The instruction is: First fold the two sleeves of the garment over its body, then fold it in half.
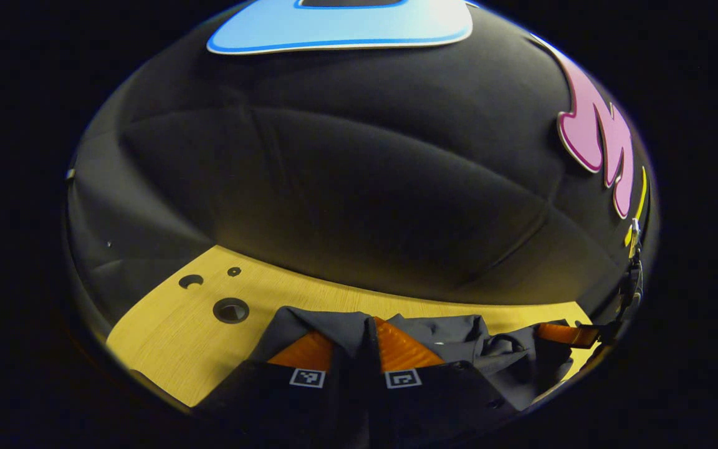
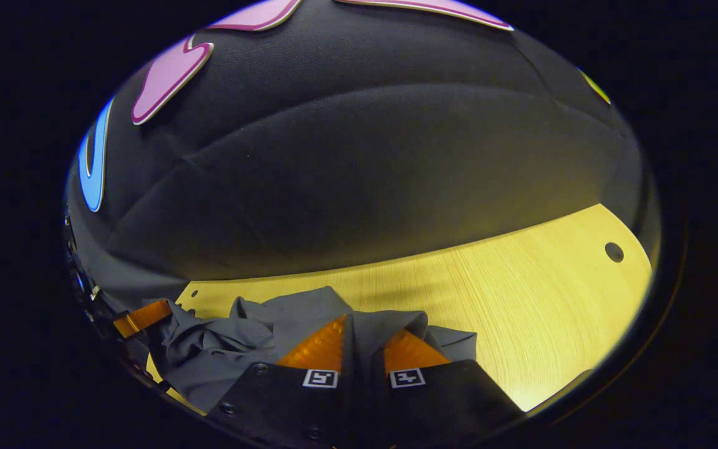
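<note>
Both tools [image 1: 360, 340] [image 2: 361, 346] pinch the garment [image 2: 253, 343] above the table [image 2: 521, 312].

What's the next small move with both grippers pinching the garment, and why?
Probably carry both pinched edges forward and lay them down. The left gripper and right gripper each hold a fold of the grey garment, raised and bunched between them above the wooden table. Whether this is the sleeve fold or the halving cannot be told.
</note>
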Demonstrator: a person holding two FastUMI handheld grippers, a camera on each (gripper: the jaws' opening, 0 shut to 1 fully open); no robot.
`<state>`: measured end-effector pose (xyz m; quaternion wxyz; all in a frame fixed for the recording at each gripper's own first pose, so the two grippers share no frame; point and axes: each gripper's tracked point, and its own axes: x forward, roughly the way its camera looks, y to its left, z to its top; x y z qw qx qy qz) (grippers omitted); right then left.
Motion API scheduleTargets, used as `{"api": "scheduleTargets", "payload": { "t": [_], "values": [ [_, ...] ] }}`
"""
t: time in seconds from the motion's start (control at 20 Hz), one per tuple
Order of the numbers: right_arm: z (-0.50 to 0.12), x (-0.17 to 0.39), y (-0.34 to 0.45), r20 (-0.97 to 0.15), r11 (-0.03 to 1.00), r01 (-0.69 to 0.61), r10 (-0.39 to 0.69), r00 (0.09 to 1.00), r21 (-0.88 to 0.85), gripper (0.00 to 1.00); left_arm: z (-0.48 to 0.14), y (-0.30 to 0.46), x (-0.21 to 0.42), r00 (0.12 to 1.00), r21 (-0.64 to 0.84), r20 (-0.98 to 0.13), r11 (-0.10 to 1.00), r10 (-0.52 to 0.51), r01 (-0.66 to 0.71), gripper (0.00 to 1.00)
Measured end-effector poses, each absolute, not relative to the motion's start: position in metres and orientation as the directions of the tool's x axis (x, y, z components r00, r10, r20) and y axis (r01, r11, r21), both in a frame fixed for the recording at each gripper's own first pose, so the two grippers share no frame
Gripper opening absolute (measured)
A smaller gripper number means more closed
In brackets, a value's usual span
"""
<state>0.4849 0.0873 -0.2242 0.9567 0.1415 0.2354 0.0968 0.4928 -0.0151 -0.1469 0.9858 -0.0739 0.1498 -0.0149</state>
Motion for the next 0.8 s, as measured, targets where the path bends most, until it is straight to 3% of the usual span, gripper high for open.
{"api": "scheduleTargets", "payload": {
  "t": [0.05,0.15,0.2,0.3,0.4,0.55,0.8],
  "values": [
    [-0.227,0.485,0.086,-0.43,0.941,-0.117,0.252,0.867,0.316,0.16,-0.145,-0.018,0.492,0.955,-0.144,-0.294,0.99,-0.05,0.008,0.23],
    [-0.225,0.48,0.083,-0.433,0.944,-0.125,0.254,0.865,0.304,0.29,-0.139,-0.019,0.487,0.955,-0.121,-0.294,0.993,-0.04,0.005,0.49],
    [-0.222,0.476,0.08,-0.433,0.949,-0.129,0.25,0.866,0.289,0.5,-0.133,-0.019,0.483,0.956,-0.109,-0.292,0.994,-0.033,0.001,0.63],
    [-0.208,0.469,0.067,-0.424,0.961,-0.123,0.222,0.878,0.247,0.92,-0.121,-0.026,0.475,0.958,-0.124,-0.284,0.992,-0.042,0.007,0.72],
    [-0.191,0.457,0.059,-0.407,0.965,-0.122,0.211,0.889,0.234,0.98,-0.117,-0.022,0.461,0.96,-0.134,-0.278,0.991,-0.037,0.0,0.96],
    [-0.166,0.431,0.038,-0.377,0.971,-0.096,0.174,0.91,0.218,0.98,-0.088,-0.003,0.437,0.97,-0.108,-0.24,0.992,0.033,-0.06,0.96],
    [-0.122,0.371,0.005,-0.313,0.986,-0.054,0.102,0.944,0.158,0.98,-0.028,0.014,0.372,0.985,-0.099,-0.16,0.992,0.058,-0.075,0.96]
  ]
}}
